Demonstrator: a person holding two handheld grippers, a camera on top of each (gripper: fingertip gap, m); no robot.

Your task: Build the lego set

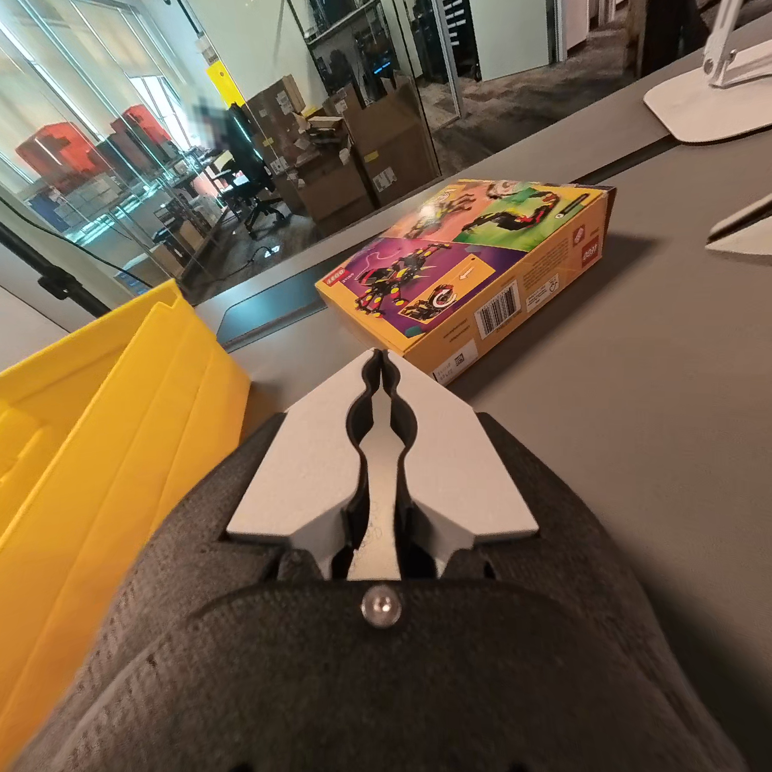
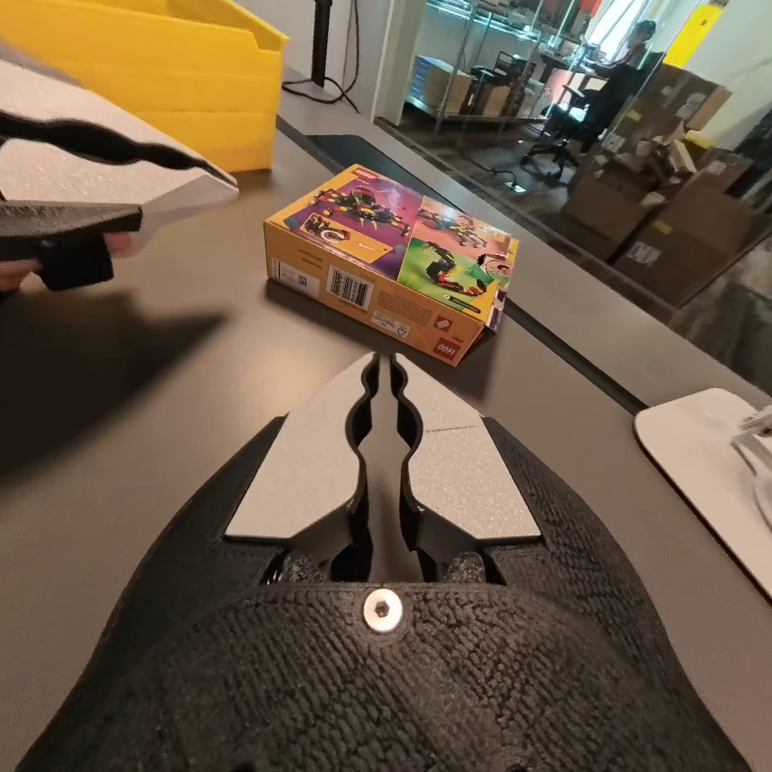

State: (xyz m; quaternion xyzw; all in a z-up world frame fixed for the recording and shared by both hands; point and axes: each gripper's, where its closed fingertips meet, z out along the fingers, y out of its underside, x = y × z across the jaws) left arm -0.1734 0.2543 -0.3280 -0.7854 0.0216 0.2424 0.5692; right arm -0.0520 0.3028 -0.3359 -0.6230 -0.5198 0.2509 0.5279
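Observation:
A yellow Lego box [image 1: 472, 275] with pictures of black creatures lies flat on the grey table, closed. It also shows in the right wrist view [image 2: 388, 259]. My left gripper [image 1: 382, 355] is shut and empty, its tips just short of the box's near corner. It also shows at the left of the right wrist view [image 2: 225, 181], held above the table to the left of the box. My right gripper [image 2: 385, 357] is shut and empty, its tips close to the box's near long side.
A yellow plastic bin [image 1: 104, 397] stands left of the box; it also shows in the right wrist view [image 2: 167, 71]. A white stand base [image 2: 702, 463] sits on the right. A glass wall [image 1: 209, 146] runs behind the table edge. Some 15 centimeters of space lies between my two pairs of fingers.

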